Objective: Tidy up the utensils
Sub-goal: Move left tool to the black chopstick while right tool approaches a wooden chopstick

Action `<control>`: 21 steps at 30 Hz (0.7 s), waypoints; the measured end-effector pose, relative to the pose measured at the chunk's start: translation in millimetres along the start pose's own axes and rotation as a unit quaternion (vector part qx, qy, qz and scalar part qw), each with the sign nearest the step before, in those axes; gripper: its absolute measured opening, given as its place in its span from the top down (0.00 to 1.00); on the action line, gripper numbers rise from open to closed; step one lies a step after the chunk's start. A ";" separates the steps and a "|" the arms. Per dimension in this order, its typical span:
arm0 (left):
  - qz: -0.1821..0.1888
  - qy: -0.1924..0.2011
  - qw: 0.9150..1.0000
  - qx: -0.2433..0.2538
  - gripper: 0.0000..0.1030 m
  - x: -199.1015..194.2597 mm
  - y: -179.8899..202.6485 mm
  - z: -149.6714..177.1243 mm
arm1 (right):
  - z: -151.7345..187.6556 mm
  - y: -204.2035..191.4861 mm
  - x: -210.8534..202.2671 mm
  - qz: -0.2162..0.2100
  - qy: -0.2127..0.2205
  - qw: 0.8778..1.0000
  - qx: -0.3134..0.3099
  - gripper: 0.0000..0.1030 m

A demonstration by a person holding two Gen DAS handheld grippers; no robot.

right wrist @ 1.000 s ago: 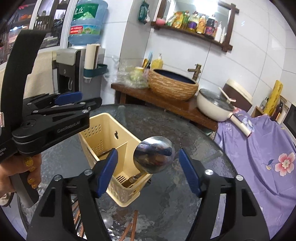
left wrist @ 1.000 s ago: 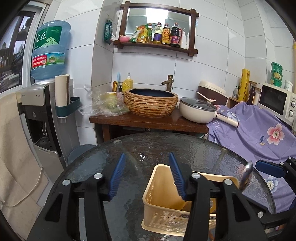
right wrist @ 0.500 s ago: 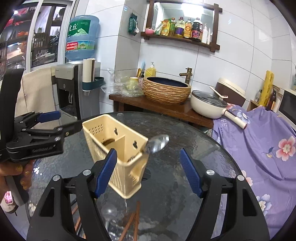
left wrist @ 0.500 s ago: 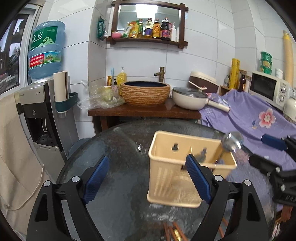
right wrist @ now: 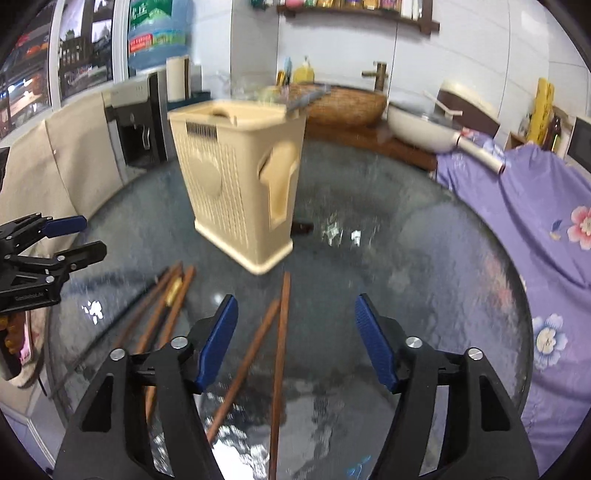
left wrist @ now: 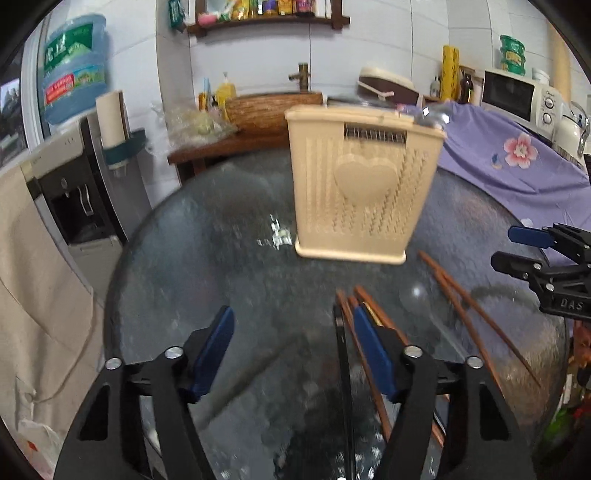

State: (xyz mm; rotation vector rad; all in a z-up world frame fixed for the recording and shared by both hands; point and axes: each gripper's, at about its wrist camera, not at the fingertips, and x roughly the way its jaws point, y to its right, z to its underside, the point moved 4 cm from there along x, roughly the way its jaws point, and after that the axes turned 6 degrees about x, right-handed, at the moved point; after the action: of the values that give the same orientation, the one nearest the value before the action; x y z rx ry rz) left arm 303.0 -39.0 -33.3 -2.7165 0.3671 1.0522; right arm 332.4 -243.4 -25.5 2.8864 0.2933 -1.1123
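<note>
Left hand-held gripper (left wrist: 291, 350): jaws spread, just been closing, nothing between.
Right hand-held gripper (right wrist: 295, 341): jaws spread, just been closing, pinching nothing.
Beige perforated plastic utensil holder (left wrist: 364, 184): upright, far on round glass tabletop (left wrist: 221, 258).
Brown wooden chopsticks (right wrist: 280, 350): loose, near side.

Your views blur throughout. Utensil holder (left wrist: 364, 184): inside hidden behind its walls; a spoon bowl (left wrist: 432, 118) barely shows at the rim, handle out of sight. Chopsticks (right wrist: 280, 350): near ends cut off by the lower edge and your fingers (right wrist: 218, 339). Shelf bottles (left wrist: 273, 5): cropped by the top edge, labels unreadable. Water jug (right wrist: 159, 29) label: too blurred to read.
</note>
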 end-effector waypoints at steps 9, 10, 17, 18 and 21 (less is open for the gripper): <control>0.032 -0.050 0.998 0.008 0.57 8.6 7.3 30.6 | 34.8 5.8 23.7 -0.014 -0.070 0.997 0.010 0.52; 0.034 -0.052 0.998 0.011 0.57 8.9 8.8 31.7 | 36.8 5.4 25.3 -0.015 -0.073 0.997 0.010 0.52; 0.037 -0.061 0.997 0.025 0.62 14.1 18.5 35.5 | 40.1 -0.5 29.4 -0.011 -0.081 0.997 0.002 0.54; 0.038 -0.062 0.997 0.024 0.62 15.4 18.9 35.8 | 39.6 -2.1 30.2 -0.010 -0.081 0.997 0.002 0.54; 0.040 -0.066 0.997 0.023 0.62 17.4 19.8 36.0 | 40.0 -3.1 32.2 -0.008 -0.083 0.997 0.000 0.54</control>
State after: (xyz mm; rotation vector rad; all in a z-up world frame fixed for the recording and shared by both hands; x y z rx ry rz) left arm 286.8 -50.5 -73.2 -2.5945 0.4746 1.2208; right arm 328.7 -239.1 -76.6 2.7737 0.3096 -1.3434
